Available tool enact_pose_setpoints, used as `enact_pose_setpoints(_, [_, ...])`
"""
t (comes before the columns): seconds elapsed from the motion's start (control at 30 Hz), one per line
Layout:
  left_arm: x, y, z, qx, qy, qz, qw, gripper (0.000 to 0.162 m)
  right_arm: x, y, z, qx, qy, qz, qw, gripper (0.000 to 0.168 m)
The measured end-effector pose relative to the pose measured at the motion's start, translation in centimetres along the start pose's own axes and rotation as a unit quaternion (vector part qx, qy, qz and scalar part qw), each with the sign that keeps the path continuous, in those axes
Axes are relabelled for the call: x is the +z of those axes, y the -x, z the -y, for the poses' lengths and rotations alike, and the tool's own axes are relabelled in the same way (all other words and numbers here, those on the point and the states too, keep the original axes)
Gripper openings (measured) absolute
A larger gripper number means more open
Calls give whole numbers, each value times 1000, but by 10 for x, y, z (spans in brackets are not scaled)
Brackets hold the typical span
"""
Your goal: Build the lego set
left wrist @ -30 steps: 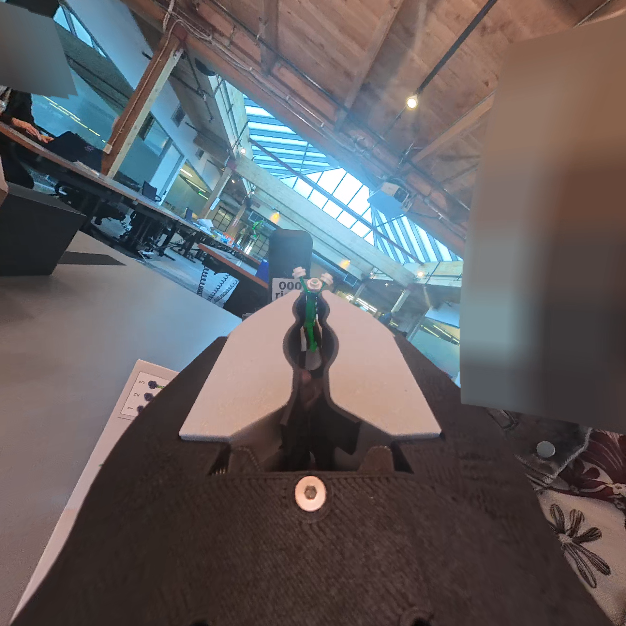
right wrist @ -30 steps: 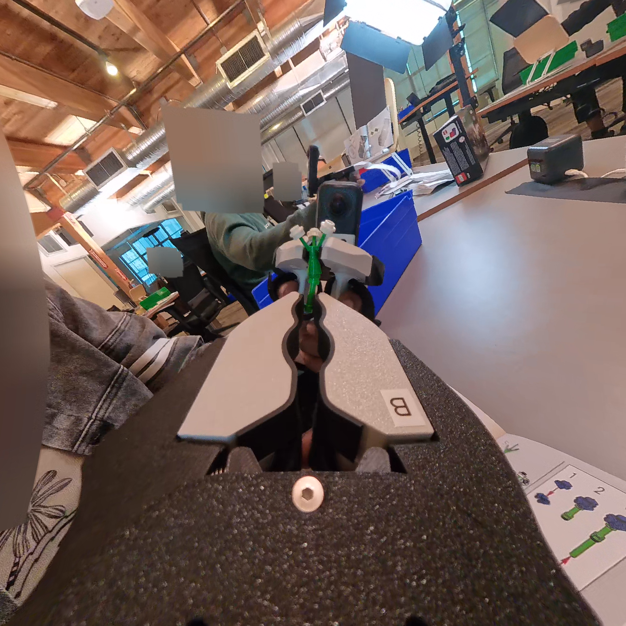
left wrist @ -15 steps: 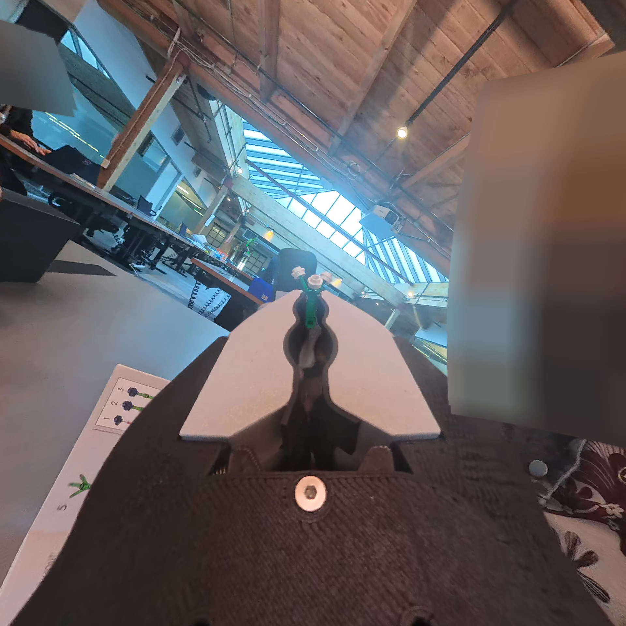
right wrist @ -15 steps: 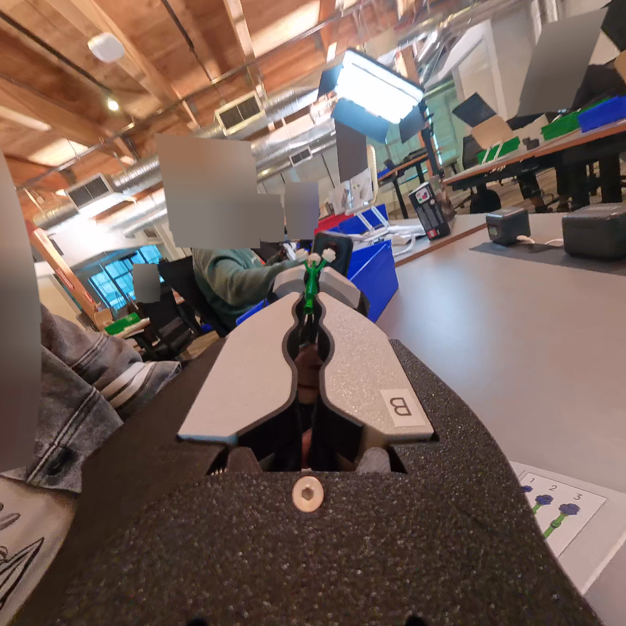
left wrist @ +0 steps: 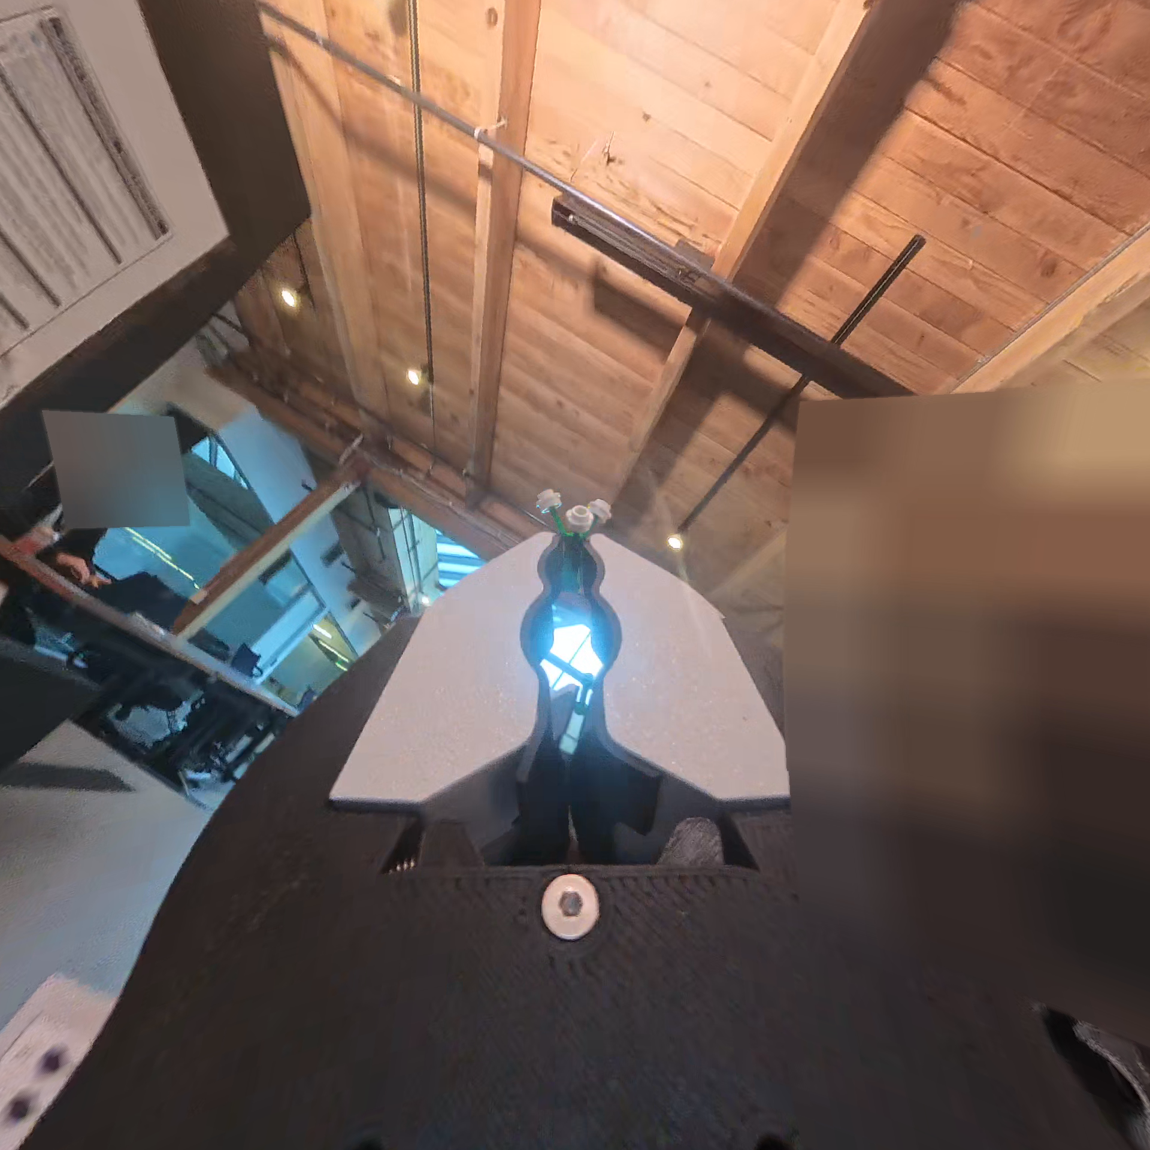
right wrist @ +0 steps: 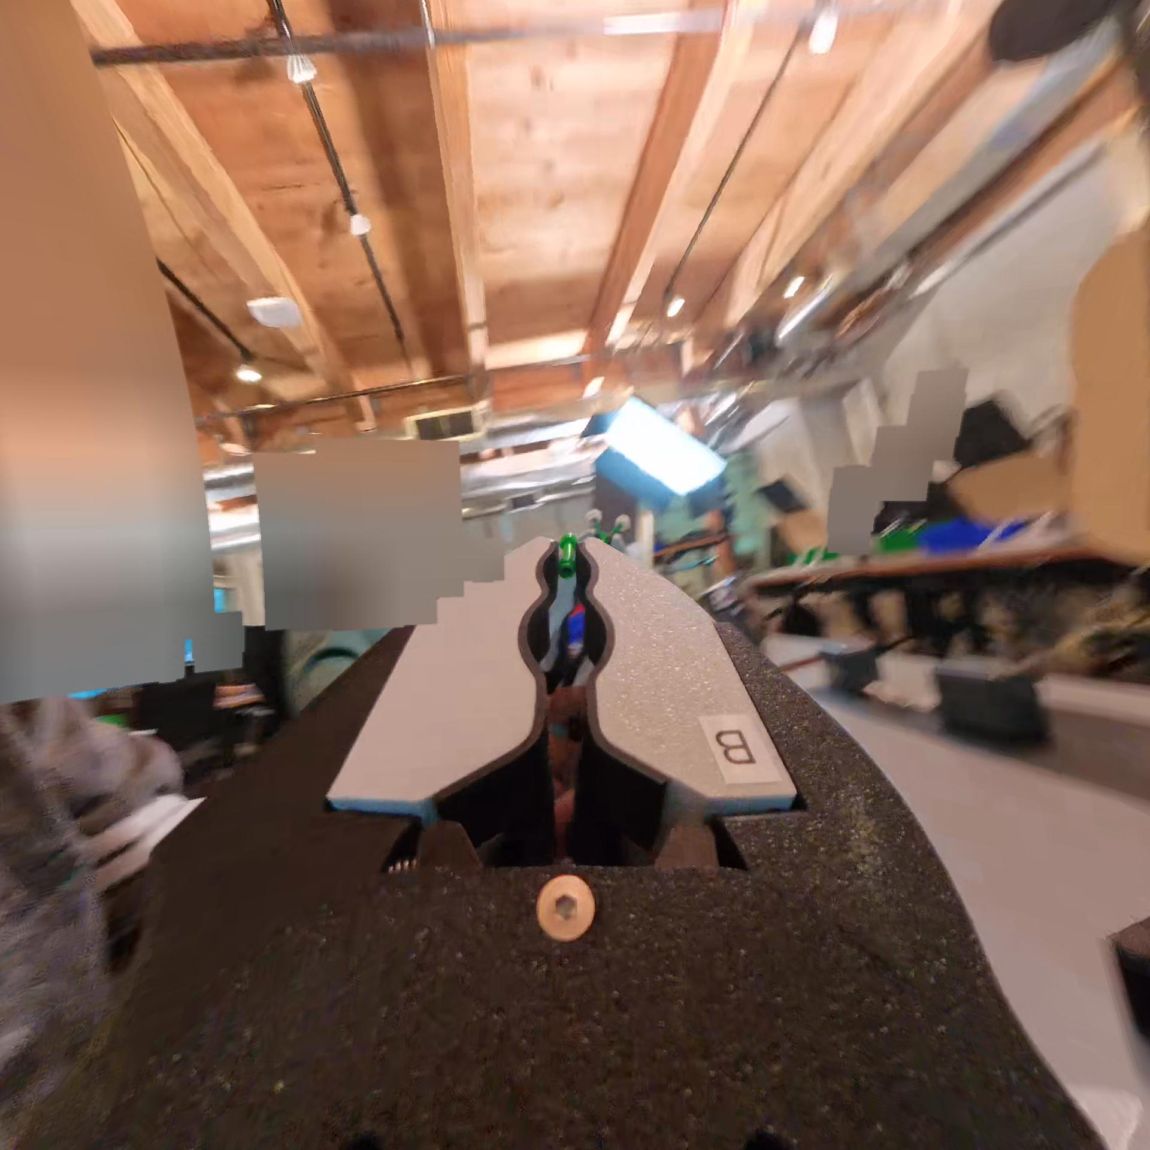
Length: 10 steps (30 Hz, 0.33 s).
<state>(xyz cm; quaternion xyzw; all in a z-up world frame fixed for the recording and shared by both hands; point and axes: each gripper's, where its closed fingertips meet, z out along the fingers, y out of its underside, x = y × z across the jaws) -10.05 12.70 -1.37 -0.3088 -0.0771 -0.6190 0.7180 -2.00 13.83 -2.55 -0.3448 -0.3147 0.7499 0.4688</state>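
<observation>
My left gripper (left wrist: 572, 542) points up at the wooden ceiling and is shut on a thin green lego stem with three small white flowers (left wrist: 577, 515) that stick out past its tips. My right gripper (right wrist: 567, 547) is also tilted up and is shut on a short bright green stem piece (right wrist: 566, 556). In the blurred right wrist view, the white flowers on their green sprig (right wrist: 607, 528) show just beyond and to the right of its tips. Whether the two green parts touch is hidden. The right gripper does not show in the left wrist view.
A grey table (right wrist: 995, 827) runs off to the right with dark boxes (right wrist: 989, 706) on it. A corner of the white instruction sheet (left wrist: 37, 1051) lies at the lower left on the grey table (left wrist: 74, 871). A person's grey sleeve (right wrist: 56, 827) is at the left.
Both grippers have tilted up toward the ceiling. The right wrist view has gone blurred with motion. The flowers now sit to the right of the right gripper's tips instead of straight ahead.
</observation>
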Motion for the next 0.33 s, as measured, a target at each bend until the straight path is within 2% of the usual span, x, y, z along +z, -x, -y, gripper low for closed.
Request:
enact_pose_setpoints(0.03, [10, -7, -2, 2, -6, -1, 1000, 6, 2, 8, 9, -52, -10, -16, 998, 4])
enact_pose_setpoints(0.17, [36, -40, -16, -58, -60, -16, 996, 6, 8, 46, 34, -225, -32, -70, 971, 5])
enact_pose_setpoints(0.27, [42, -65, -30, -112, -101, -50, 987, 6, 7, 70, 46, -300, -54, -120, 945, 5])
enact_pose_setpoints(0.33, [46, -75, -44, -121, -96, -53, 987, 7, 4, 85, 54, -323, -64, -147, 933, 5])
